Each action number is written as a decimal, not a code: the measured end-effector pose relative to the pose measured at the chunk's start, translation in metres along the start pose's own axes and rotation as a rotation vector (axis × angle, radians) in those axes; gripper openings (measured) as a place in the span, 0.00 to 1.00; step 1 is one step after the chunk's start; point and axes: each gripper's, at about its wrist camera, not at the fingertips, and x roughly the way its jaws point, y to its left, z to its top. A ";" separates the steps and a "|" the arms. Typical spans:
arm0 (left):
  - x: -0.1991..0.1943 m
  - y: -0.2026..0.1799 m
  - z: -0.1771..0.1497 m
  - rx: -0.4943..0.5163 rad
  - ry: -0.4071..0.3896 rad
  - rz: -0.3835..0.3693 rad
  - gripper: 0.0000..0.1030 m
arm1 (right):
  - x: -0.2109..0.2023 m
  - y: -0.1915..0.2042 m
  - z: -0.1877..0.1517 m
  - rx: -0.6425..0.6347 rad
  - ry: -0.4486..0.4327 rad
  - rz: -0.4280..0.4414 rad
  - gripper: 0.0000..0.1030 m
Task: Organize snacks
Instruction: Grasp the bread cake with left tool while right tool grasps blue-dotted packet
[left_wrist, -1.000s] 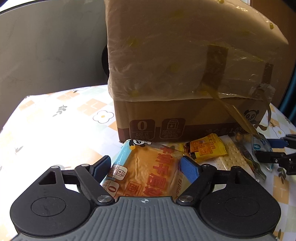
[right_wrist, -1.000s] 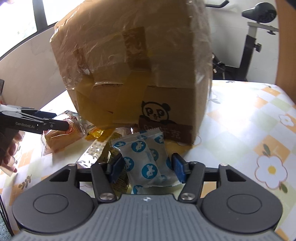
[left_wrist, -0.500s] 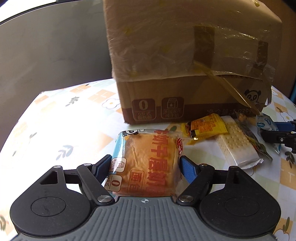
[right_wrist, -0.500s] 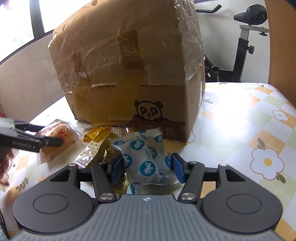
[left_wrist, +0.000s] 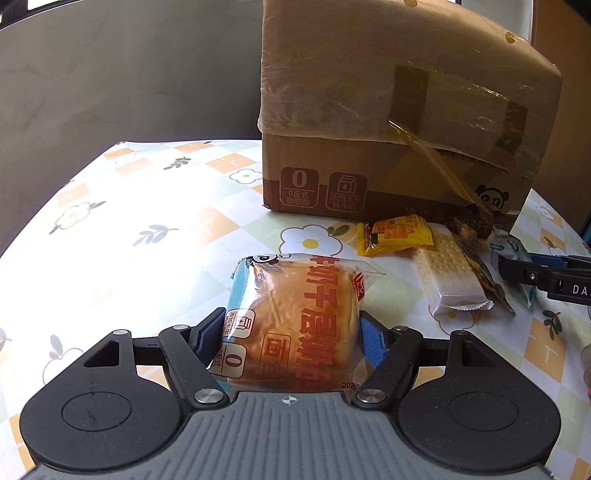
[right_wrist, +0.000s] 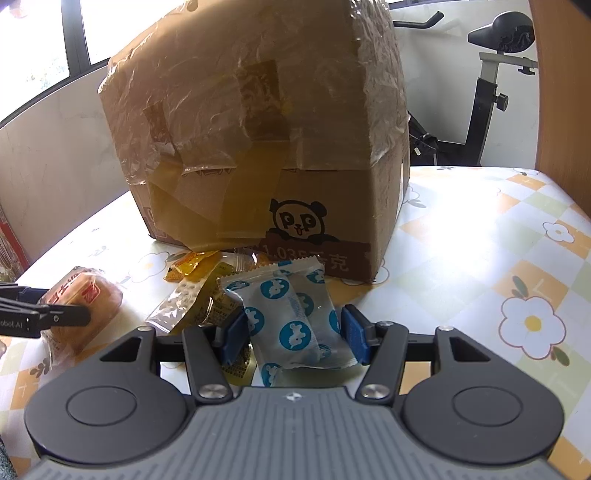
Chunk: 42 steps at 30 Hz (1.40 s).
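A bread packet (left_wrist: 295, 314) with red lettering lies between the jaws of my left gripper (left_wrist: 291, 336). Both blue pads press its sides while the jaws are closing. It sits a little in front of the taped cardboard box (left_wrist: 388, 110). My right gripper (right_wrist: 295, 332) is shut on two white packets with blue dots (right_wrist: 291, 310), atop the snack pile by the box (right_wrist: 258, 129). In the right wrist view the left gripper (right_wrist: 70, 317) and the bread packet (right_wrist: 88, 295) appear at far left. The right gripper (left_wrist: 517, 269) shows at the left wrist view's right edge.
A yellow packet (left_wrist: 393, 236) and a cracker packet (left_wrist: 447, 273) lie before the box on the flowered tablecloth (left_wrist: 147, 206). An exercise bike (right_wrist: 491, 92) stands behind the table, a wooden panel (right_wrist: 561, 92) at right, a grey wall (left_wrist: 110, 74) at left.
My left gripper has drawn back from the box with the bread packet, its jaws narrowing onto it; a printed flower now shows between packet and box. The right gripper keeps its hold.
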 end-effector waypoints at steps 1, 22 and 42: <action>0.000 0.000 0.000 -0.005 0.000 0.001 0.74 | 0.000 0.000 0.000 -0.002 0.000 -0.001 0.57; -0.014 0.015 0.002 -0.116 -0.028 -0.019 0.72 | -0.004 0.003 0.002 -0.021 0.011 -0.011 0.52; -0.070 0.006 0.054 -0.057 -0.232 -0.049 0.72 | -0.083 -0.026 0.021 0.083 -0.102 -0.079 0.49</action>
